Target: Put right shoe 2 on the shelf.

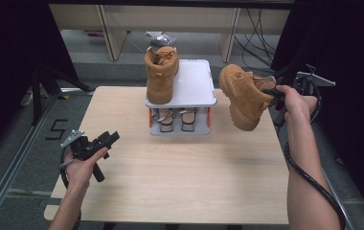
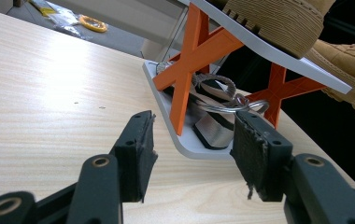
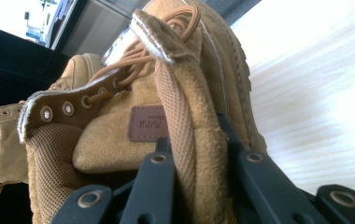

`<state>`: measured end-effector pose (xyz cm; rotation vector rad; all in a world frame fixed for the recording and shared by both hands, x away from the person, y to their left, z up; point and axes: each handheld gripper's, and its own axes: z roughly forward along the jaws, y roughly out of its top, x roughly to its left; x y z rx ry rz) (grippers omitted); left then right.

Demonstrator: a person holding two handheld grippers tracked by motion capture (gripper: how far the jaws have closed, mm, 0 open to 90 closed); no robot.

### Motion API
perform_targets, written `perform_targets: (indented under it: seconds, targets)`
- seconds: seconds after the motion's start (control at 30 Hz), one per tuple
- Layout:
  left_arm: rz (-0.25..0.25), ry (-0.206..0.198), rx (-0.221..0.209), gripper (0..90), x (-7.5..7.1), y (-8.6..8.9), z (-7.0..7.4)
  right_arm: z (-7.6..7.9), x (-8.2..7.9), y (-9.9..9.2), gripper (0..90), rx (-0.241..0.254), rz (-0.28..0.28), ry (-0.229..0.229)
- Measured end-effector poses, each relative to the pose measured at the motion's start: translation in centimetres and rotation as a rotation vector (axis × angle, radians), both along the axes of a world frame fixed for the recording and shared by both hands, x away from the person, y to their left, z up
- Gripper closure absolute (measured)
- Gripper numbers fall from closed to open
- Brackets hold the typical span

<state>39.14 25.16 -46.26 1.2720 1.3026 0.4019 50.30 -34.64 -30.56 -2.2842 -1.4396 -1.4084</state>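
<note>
Because I want the tan suede lace-up boot (image 1: 244, 97) to land upright beside its mate, I carry it by the back of its collar, with my right gripper (image 1: 272, 97) pinching that padded rim between its fingers (image 3: 153, 179). Those fingers stand narrow, clamped on the collar's thickness, and the boot hangs in the air off the right end of the small grey two-tier shoe rack with orange cross braces (image 1: 197, 82), toe pointing toward the rack and sole tipped down and away from me. Gripping at the heel side leaves the sole free, so I judge I can set it flat on the top shelf without my fingers getting trapped underneath.

That second tan suede boot (image 1: 161, 73) already stands upright on the left half of the top shelf, leaving the right half bare, which is why I bring this one in from the right. On the lower shelf sits a pair of strappy sandals (image 1: 173, 119).

My left gripper (image 1: 104, 142) rests low over the pale wooden counter (image 1: 180, 177), well apart from the rack, its fingers (image 2: 136, 156) wide and holding nothing, kept out of the way.
</note>
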Motion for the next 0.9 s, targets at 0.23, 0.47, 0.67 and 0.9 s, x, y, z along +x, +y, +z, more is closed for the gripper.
perform_targets:
  seconds: [0.23, 0.47, 0.67, 0.9]
  targets:
    - [0.001, 0.0, 0.001, 47.8, 0.0, 0.1, 0.0, 0.2, 0.3, 0.3, 82.1, -0.001, -0.007, -0.004]
    - [0.0, -0.001, 0.001, 47.9, 0.0, 0.0, 0.0, 0.5, 0.6, 0.7, 82.1, 0.005, -0.006, -0.02]
    - [0.005, -0.004, -0.004, 47.9, 0.0, 0.2, 0.0, 0.7, 1.0, 1.1, 82.0, -0.002, -0.007, -0.027]
    - [0.006, -0.002, -0.003, 47.8, 0.0, 0.2, 0.0, 1.0, 1.5, 1.9, 81.8, -0.006, 0.004, -0.024]
